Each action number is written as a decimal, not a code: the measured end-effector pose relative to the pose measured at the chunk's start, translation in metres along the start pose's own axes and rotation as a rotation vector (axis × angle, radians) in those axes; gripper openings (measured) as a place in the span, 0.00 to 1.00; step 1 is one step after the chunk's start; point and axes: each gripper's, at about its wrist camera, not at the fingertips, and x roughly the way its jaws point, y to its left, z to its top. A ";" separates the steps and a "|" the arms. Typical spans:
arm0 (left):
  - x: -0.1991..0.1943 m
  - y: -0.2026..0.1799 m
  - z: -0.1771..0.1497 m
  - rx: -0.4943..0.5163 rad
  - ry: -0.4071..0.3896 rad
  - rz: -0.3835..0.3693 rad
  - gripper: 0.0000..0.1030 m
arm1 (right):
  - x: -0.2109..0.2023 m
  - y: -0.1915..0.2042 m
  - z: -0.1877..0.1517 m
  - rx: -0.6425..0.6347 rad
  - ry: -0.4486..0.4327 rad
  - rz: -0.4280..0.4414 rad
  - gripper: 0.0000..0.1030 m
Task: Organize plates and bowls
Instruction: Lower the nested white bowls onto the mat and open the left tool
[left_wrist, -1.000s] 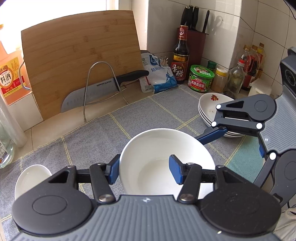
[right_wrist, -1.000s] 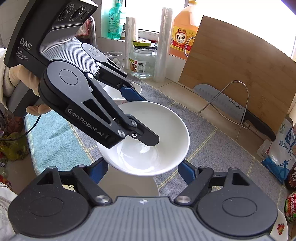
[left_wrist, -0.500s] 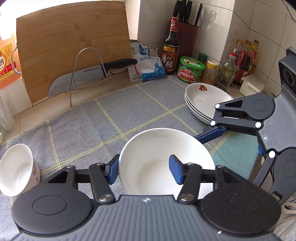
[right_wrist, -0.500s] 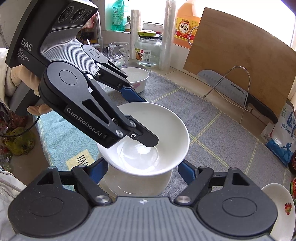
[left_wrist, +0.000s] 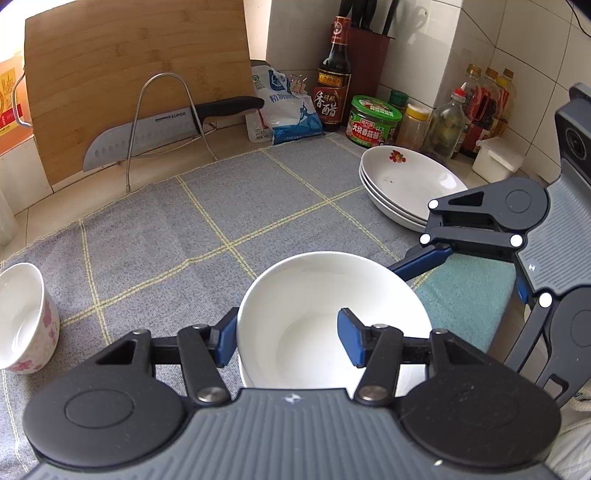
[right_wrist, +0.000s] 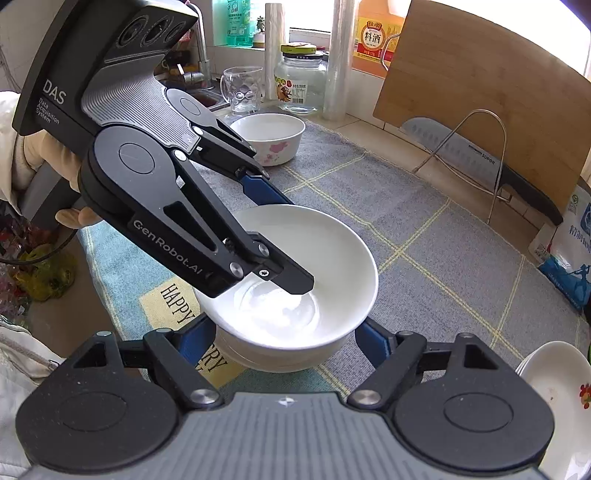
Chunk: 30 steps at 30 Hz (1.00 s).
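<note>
My left gripper (left_wrist: 288, 338) is shut on the near rim of a plain white bowl (left_wrist: 325, 291), one finger outside and one inside. In the right wrist view this bowl (right_wrist: 332, 258) sits in or just above a second white bowl (right_wrist: 280, 356); I cannot tell if they touch. My right gripper (right_wrist: 284, 339) is open, its fingers on either side of the lower bowl. A small pink-flowered bowl (left_wrist: 22, 317) stands at the left, also in the right wrist view (right_wrist: 271, 136). A stack of white plates with a red flower (left_wrist: 406, 184) sits at the right.
A grey checked cloth (left_wrist: 221, 206) covers the counter, with a teal mat (left_wrist: 465, 291) at the right. A bamboo board (left_wrist: 129, 74), a knife in a wire rack (left_wrist: 162, 129), a salt bag, bottles and jars line the back wall. A glass mug (right_wrist: 242, 90) and jar (right_wrist: 301, 81) stand by the sink.
My left gripper has carried the white bowl down and to the right, onto or close above the second bowl between my right gripper's fingers. The flowered bowl now shows more fully at the left.
</note>
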 end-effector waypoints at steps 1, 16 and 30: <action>0.000 0.000 -0.001 0.003 0.000 0.000 0.53 | 0.001 0.000 -0.001 -0.002 0.002 0.000 0.83; 0.005 0.000 -0.004 0.027 0.001 0.010 0.53 | 0.005 0.000 -0.002 -0.019 0.009 -0.008 0.83; -0.007 0.008 -0.004 0.015 -0.038 0.040 0.63 | -0.005 -0.003 -0.001 -0.005 -0.039 0.002 1.00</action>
